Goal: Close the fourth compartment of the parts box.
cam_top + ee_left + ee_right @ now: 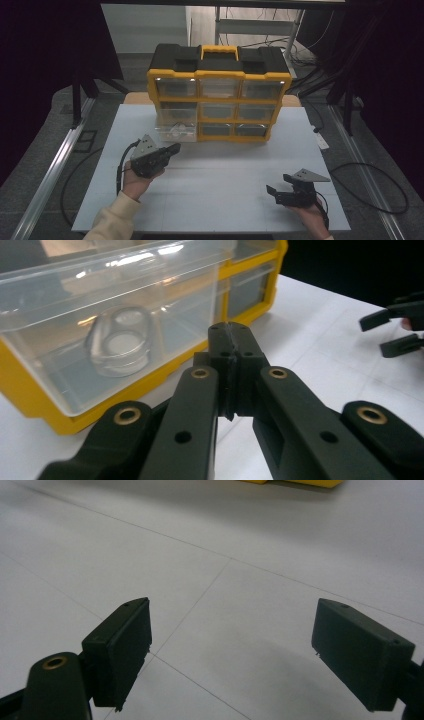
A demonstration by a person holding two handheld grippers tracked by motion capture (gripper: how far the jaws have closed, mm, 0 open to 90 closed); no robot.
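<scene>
Here the left gripper (231,347) has its jaws pressed together on nothing, the tips poised just in front of the clear drawer (175,131) that stands pulled out of the bottom-left bay of the yellow organizer (218,95). Inside the drawer, near its front wall, lies a small transparent object (120,342), rounded and glassy; what it is cannot be told. The right gripper (286,191) rests low over the white table (230,170), well apart from the organizer, its jaws spread wide and empty. Judged from this layout, the drawer is already out and its content in place, so what remains is probably to push the drawer home with the closed left tips; all other drawers sit flush.
</scene>
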